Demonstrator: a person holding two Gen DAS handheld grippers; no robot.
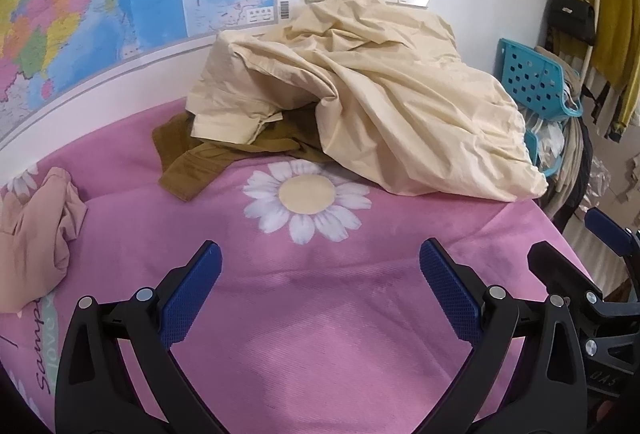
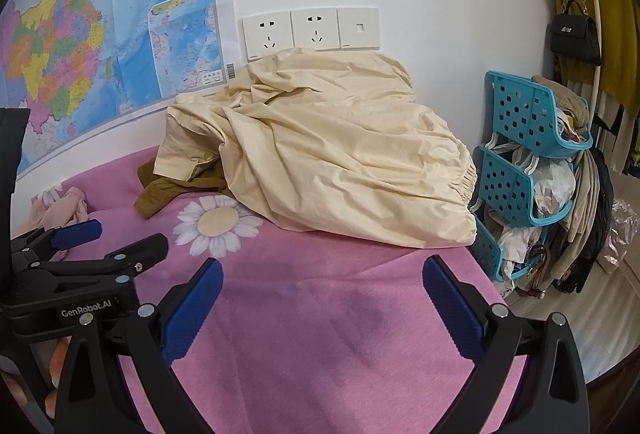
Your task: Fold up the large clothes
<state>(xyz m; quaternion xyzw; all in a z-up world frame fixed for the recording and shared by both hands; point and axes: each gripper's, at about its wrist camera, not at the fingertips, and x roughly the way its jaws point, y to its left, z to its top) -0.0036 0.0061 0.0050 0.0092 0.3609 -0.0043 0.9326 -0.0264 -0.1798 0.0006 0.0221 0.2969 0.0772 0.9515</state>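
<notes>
Ahead, a crumpled cream garment (image 1: 360,106) lies heaped on the pink bed cover (image 1: 320,314) against the wall, partly over a brown garment (image 1: 192,162). Both the left gripper (image 1: 320,290) and the right gripper (image 2: 322,298) hover above bare cover, jaws spread wide, holding nothing. A blue rack (image 2: 516,138) stands beside the bed.

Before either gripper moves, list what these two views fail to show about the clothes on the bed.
- Brown garment: mostly buried under the cream garment in both views; its type and full outline are hidden.
- Cream garment: crumpled heap; collar, sleeves and far side cannot be told apart.
- Pink garment: cut by the left wrist view's left edge; partly behind the left gripper in the right wrist view.
- Contents of the blue baskets: too jumbled to identify.
</notes>
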